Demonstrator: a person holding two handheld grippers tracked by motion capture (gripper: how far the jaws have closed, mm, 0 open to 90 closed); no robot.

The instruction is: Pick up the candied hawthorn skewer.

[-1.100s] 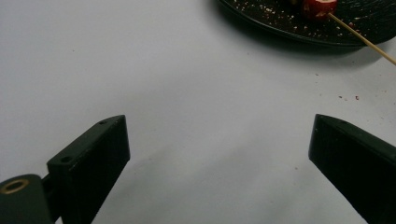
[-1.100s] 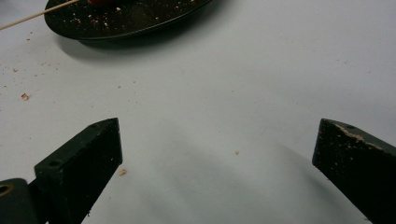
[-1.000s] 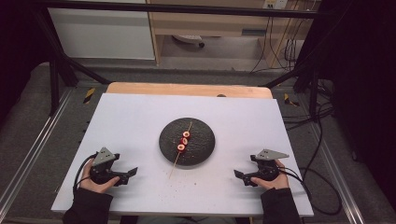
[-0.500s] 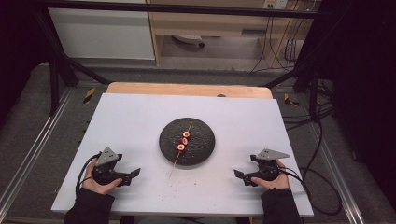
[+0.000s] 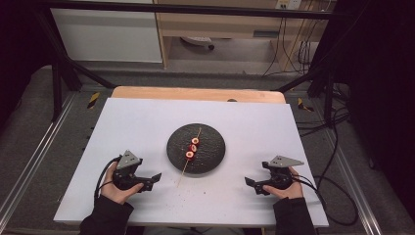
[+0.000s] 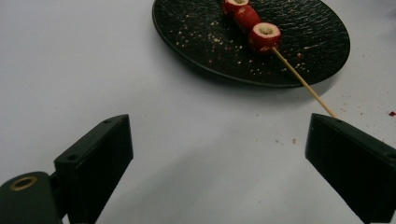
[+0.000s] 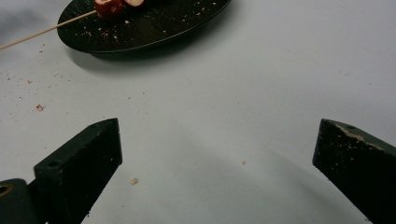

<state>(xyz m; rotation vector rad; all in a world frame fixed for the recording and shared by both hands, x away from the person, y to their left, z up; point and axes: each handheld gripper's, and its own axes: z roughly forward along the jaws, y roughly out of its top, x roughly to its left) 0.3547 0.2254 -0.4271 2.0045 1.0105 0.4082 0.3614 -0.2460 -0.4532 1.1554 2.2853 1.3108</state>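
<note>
My left tool (image 5: pixel 155 178) sits low over the white worktop (image 5: pixel 147 122) at its near left, jaws spread wide and gripping nothing; in the left gripper view the 2 black jaws stand far apart with bare worktop between them, and the same tool (image 6: pixel 219 163) points toward the plate. My right tool (image 5: pixel 250 184) sits at the near right of the worktop, jaws likewise spread wide and holding nothing; in the right gripper view that tool (image 7: pixel 219 168) has only worktop between its jaws, and pale crumbs cling to the inner edge of the jaw on the right of that view. Each tool is held in one of my hands, left hand (image 5: pixel 116 187) and right hand (image 5: pixel 286 188), both near the front edge. The black plate (image 5: pixel 210 156) lies at the middle of the worktop, between the 2 tools and well apart from both. On it lies the skewer (image 5: pixel 188 161), a thin wooden stick carrying 3 red fruit pieces (image 5: pixel 192 148) in a row near the plate's centre. The bare end of the stick runs off the plate's near rim over the worktop toward my left side; in the left gripper view it ends just beside the jaw on the right of that view, and I cannot tell whether it touches. Small red and tan crumbs (image 7: pixel 39 108) are scattered on the plate and on the worktop just in front of it.
</note>
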